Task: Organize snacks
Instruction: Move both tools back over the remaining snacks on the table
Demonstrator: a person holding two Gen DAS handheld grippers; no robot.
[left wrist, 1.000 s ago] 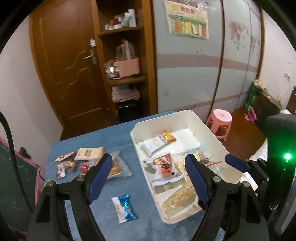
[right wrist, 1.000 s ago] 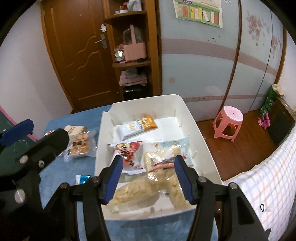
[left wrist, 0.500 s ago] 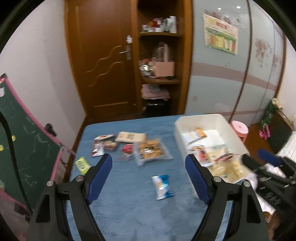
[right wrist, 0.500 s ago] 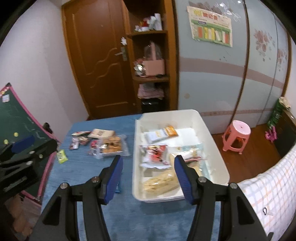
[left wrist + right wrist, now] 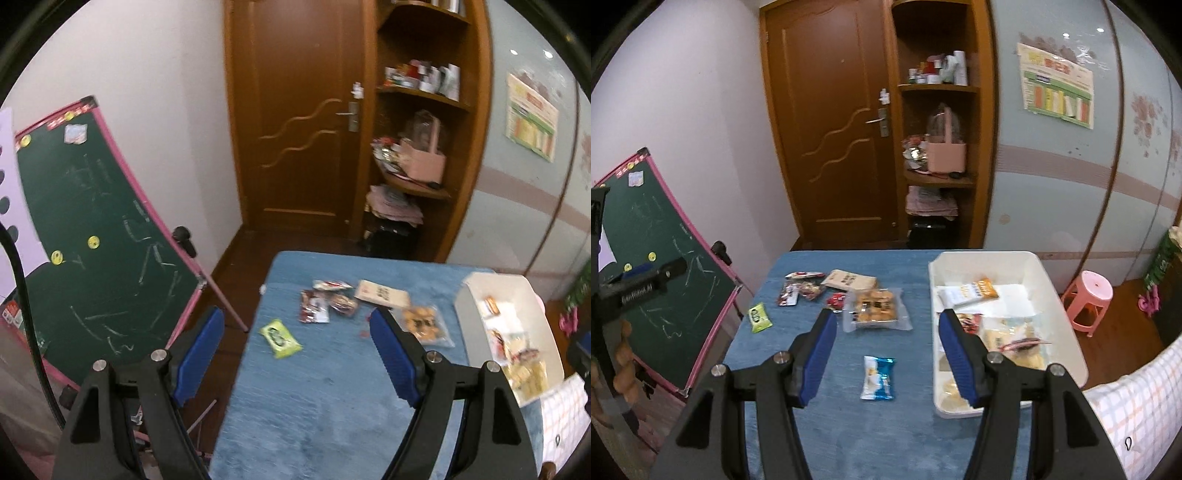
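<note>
- Nearest me, my left hand-held gripper [image 5: 297, 345] has its 2 blue pads spread wide with nothing between them; it hangs over the left edge of the blue tabletop [image 5: 314, 406].
- My right hand-held gripper [image 5: 888, 352] stands at a middling gap, also empty, above the middle of the tabletop.
- Just ahead of the right hand-held gripper, between its pads in the view, lies a blue-and-white packet [image 5: 878, 377], alone and flat.
- Ahead of the left hand-held gripper, between its pads, lies a green packet [image 5: 280, 338] near the tabletop's left edge.
- To the right of the right hand-held gripper sits the white bin [image 5: 1067, 332], already holding several snacks.
- Farther ahead, a clear pack of biscuits [image 5: 876, 309] lies flat, and beyond it a cluster of small red packets [image 5: 801, 290] and a beige packet [image 5: 851, 280].
- My judgement: I am between picks, about 6 snacks still loose outside the bin.
- The next move, as I read it, calls for lowering the left hand-held gripper onto the green packet, or the right onto the blue-and-white one, then carrying it right to the bin. Both are thin and flat, so the pads must reach right down to the cloth.
</note>
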